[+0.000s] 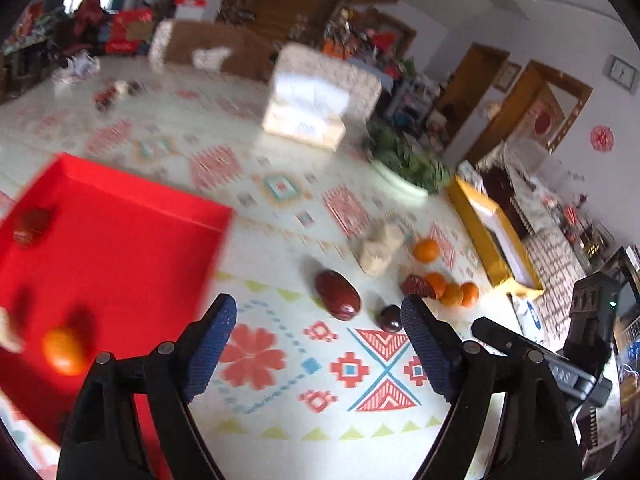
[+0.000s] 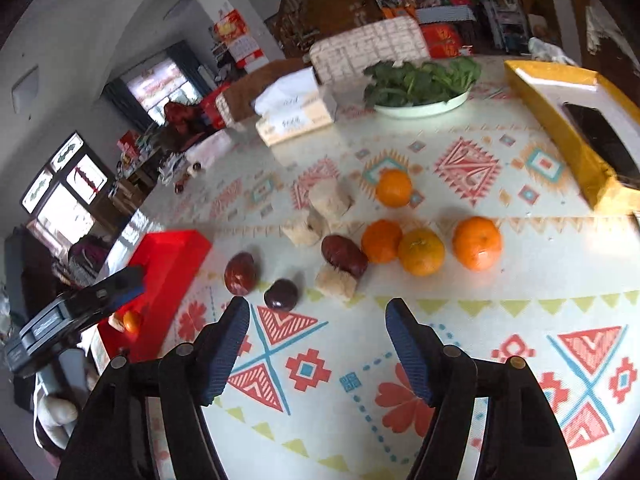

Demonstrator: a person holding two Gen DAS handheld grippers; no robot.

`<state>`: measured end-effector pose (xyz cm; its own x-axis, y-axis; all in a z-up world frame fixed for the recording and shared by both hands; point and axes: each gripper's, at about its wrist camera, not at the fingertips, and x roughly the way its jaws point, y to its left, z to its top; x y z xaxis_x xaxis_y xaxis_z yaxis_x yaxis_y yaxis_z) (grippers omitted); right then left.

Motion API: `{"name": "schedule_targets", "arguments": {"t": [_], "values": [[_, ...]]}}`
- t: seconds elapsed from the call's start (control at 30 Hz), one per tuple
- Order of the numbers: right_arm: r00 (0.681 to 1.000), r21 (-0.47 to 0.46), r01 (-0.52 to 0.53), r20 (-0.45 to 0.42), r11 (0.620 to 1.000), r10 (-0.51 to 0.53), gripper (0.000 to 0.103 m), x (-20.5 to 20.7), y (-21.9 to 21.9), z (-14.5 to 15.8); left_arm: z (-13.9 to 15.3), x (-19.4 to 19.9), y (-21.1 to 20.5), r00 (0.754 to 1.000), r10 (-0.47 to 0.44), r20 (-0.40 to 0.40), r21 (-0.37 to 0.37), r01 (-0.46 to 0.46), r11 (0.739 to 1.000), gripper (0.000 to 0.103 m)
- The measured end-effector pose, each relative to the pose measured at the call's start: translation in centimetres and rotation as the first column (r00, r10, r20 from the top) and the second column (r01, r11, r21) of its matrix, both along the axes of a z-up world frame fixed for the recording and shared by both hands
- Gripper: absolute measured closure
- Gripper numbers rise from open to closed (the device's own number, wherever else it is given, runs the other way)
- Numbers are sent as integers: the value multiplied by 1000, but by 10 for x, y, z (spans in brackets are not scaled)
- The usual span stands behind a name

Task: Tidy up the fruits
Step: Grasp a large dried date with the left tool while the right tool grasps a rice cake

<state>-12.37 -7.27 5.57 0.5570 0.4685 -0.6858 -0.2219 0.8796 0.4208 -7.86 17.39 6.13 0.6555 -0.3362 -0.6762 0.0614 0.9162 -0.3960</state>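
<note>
A red tray (image 1: pixel 120 248) lies at the left and holds a small orange (image 1: pixel 63 350) and a dark red fruit (image 1: pixel 31 222); it also shows in the right wrist view (image 2: pixel 168 276). Loose on the patterned tablecloth are red dates (image 2: pixel 240 273) (image 2: pixel 344 254), a dark round fruit (image 2: pixel 281 294), several oranges (image 2: pixel 477 243) and pale cake-like chunks (image 2: pixel 330 197). My left gripper (image 1: pixel 320 316) is open and empty above the cloth, next to the tray, near a red date (image 1: pixel 337 295). My right gripper (image 2: pixel 318 316) is open and empty, just short of the dark round fruit.
A plate of green leaves (image 2: pixel 424 84), a tissue box (image 2: pixel 296 114) and a yellow box (image 2: pixel 576 128) stand further back on the table. The other gripper shows at the left edge of the right wrist view (image 2: pixel 76 320).
</note>
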Motion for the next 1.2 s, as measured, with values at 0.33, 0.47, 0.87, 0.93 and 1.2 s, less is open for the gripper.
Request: {"name": "schedule_targets", "arguments": {"t": [0.33,0.47,0.87,0.93,1.2], "values": [[999,-128,-25,-43,991,20,52,39,30,-32,-48,51,-34,995,-19,-102,55,25,998,23],[999,-136,-21,-37,990,16,57,43,33,-35,-54,57,-44,994,-32,-100,118,44,992,28],[1000,-146,-18,-14,989,16,69,41,38,-36,-54,52,-69,994,-91,-65,220,103,970,69],[1000,-131,-10,-5,991,10,69,40,35,-33,-48,48,-64,995,-83,-52,200,91,975,69],[998,-115,-22,49,993,27,69,19,40,-9,-15,19,-37,999,-49,24,135,45,990,70]]}}
